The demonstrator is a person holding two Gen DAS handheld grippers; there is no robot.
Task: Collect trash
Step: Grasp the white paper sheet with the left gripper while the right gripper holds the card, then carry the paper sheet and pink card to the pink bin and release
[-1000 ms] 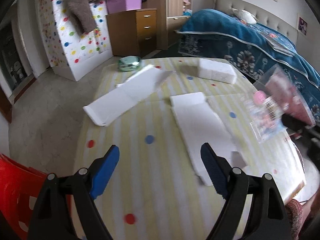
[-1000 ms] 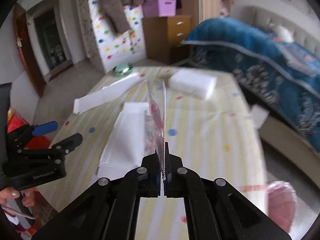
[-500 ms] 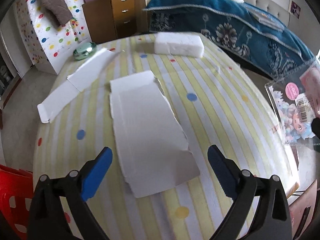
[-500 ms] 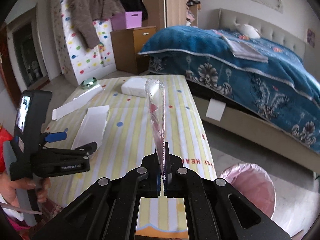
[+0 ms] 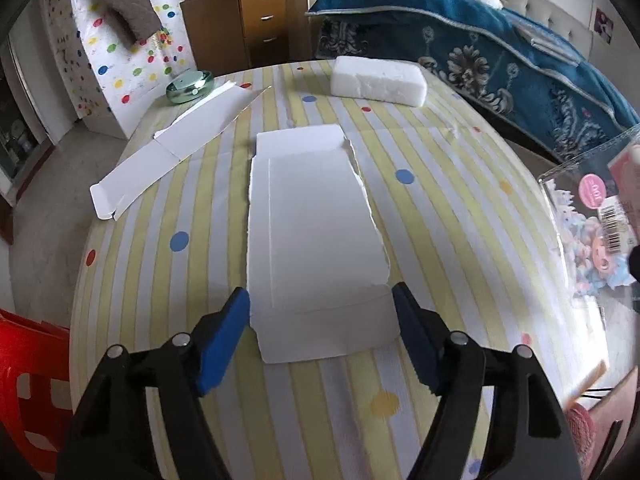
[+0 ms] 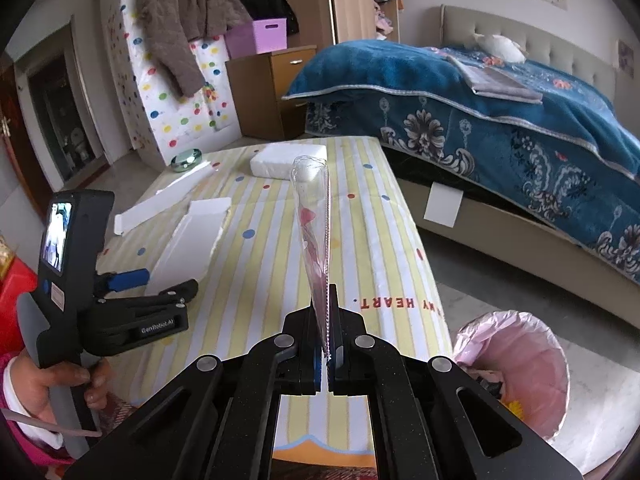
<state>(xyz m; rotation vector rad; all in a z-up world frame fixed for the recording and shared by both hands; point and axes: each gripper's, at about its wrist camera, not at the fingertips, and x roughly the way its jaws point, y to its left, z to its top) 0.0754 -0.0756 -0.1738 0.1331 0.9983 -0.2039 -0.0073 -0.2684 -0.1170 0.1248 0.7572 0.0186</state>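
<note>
Right gripper pinches a clear plastic printed package; left gripper is spread wide.

The package stands upright toward 12 o'clock. The left fingers straddle the near end of a flat torn white cardboard sheet on the striped dotted tablecloth; a pink-lined trash bin sits at 4 o'clock.
</note>
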